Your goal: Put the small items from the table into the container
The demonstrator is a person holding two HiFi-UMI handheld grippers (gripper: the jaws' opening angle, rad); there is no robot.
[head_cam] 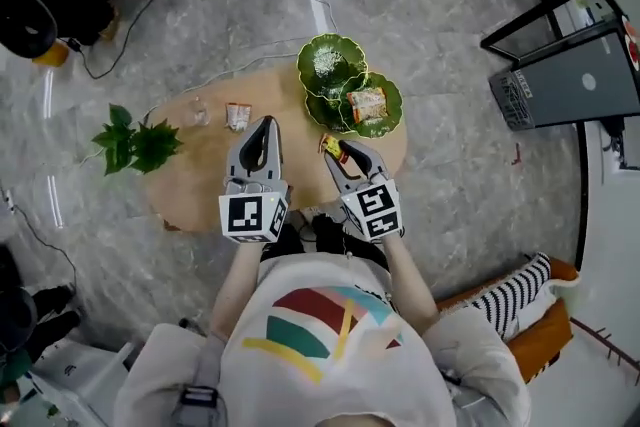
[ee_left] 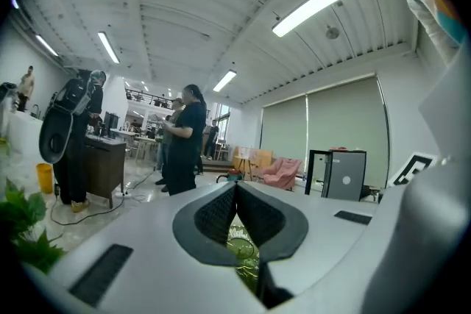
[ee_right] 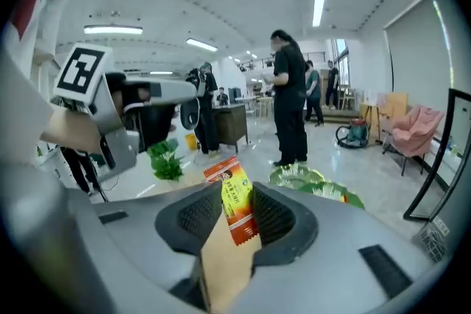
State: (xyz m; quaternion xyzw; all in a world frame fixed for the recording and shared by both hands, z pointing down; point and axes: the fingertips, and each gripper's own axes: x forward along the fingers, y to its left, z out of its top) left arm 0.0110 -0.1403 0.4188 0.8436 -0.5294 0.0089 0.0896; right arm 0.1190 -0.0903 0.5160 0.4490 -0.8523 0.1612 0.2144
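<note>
Clamping an orange-and-yellow snack packet (ee_right: 235,204) between its pads, our right gripper (ee_right: 236,195) carries it above the round wooden table (head_cam: 195,180). The packet stands upright in the jaws, and its top edge sticks out past the fingertips. Our left gripper (ee_left: 235,191) hangs just beside the right one, at its 9 o'clock in the head view. Its jaws are together at the tips with nothing between them.

From the right gripper, the green leaf-shaped container (head_cam: 318,50) lies at 12 o'clock, on the table's edge at about 1 o'clock. One orange packet (head_cam: 368,103) already lies in the container's lobe at 4 o'clock. At the left gripper's 11 o'clock a small pale packet (head_cam: 237,116) rests on the tabletop. A clear wrapped item (head_cam: 199,112) lies just beside that packet, at its 9 o'clock. A leafy green plant (head_cam: 135,143) sits at the table's 9 o'clock edge.
</note>
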